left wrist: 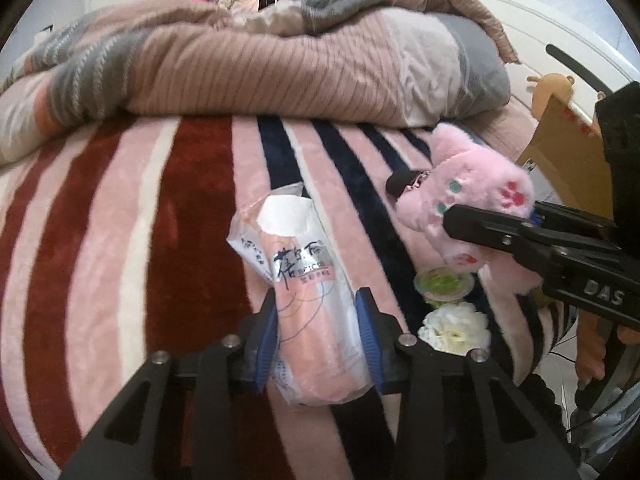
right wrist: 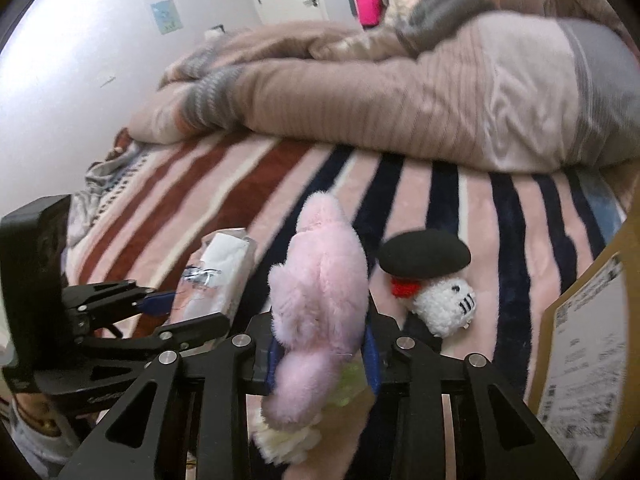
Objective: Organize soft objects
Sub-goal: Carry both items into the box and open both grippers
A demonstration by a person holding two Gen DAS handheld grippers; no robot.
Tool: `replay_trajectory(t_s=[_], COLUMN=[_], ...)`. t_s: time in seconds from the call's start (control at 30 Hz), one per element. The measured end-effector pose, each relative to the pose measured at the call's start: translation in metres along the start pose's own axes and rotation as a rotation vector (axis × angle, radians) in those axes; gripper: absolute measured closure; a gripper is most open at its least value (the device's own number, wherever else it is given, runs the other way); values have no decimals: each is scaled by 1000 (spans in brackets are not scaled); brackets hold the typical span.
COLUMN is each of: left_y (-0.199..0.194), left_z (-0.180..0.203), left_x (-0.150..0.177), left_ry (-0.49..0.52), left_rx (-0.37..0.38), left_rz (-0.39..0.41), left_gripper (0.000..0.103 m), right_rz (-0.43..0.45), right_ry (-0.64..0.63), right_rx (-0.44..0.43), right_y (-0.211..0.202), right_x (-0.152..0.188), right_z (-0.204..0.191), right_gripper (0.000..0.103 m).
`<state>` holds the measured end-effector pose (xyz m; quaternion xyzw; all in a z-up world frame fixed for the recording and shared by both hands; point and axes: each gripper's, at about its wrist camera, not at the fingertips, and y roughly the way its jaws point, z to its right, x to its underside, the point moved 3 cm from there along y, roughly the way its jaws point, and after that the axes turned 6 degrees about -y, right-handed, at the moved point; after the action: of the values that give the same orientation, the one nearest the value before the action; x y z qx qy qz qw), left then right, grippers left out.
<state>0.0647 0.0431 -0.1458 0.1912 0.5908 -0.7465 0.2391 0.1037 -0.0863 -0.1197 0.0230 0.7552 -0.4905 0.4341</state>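
My left gripper (left wrist: 316,336) is shut on a pink rolled towel in a clear plastic bag (left wrist: 308,300), low over the striped blanket (left wrist: 120,220); the towel also shows in the right wrist view (right wrist: 224,276). My right gripper (right wrist: 324,356) is shut on a pink plush toy (right wrist: 320,312), held just above the bed; the plush also shows in the left wrist view (left wrist: 472,196). A white crocheted doll with a black hat (right wrist: 436,280) lies just right of the plush. A white fluffy flower (left wrist: 454,328) and a small green cup (left wrist: 442,282) lie below the plush.
A rumpled pink and grey duvet (left wrist: 280,68) is piled across the back of the bed. A cardboard box (right wrist: 584,344) with a label stands at the bed's right edge. The wall (right wrist: 60,80) is on the left.
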Motion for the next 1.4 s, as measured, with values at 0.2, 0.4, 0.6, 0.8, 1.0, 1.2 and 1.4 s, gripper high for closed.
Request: replay_trajectory(t_s=[0.2,0.4,0.6,0.8,1.0,1.2,1.4], left_y=[-51,-97,-115,-104,-78,-46,-26], left_z=[15,58,121,199,271,316,318], left_x=[-13,-36,-63,-83,-94,-88,-82], left_ry=[34,109,202,309,403,475,504], left_rx=[1,29,78,163,234,234,218], left_rz=[85,165,202,178,113,31,-3], left_gripper=[69,69,69,69,69,68,60], right_rz=[126,250,322,305,222,171,159], right_ry=[-57,-65,-8,68,120,116,91], right_rx=[-13,23,109,226,284,324,293], right_y=[-67,-144,-200,-225,-216,-196,-187], right_x=[-18,-29,-20,9,45,60,63], right_z=[-24,-15,33,97,143,160,161], right_gripper=[75,75,75,75,72,62,51])
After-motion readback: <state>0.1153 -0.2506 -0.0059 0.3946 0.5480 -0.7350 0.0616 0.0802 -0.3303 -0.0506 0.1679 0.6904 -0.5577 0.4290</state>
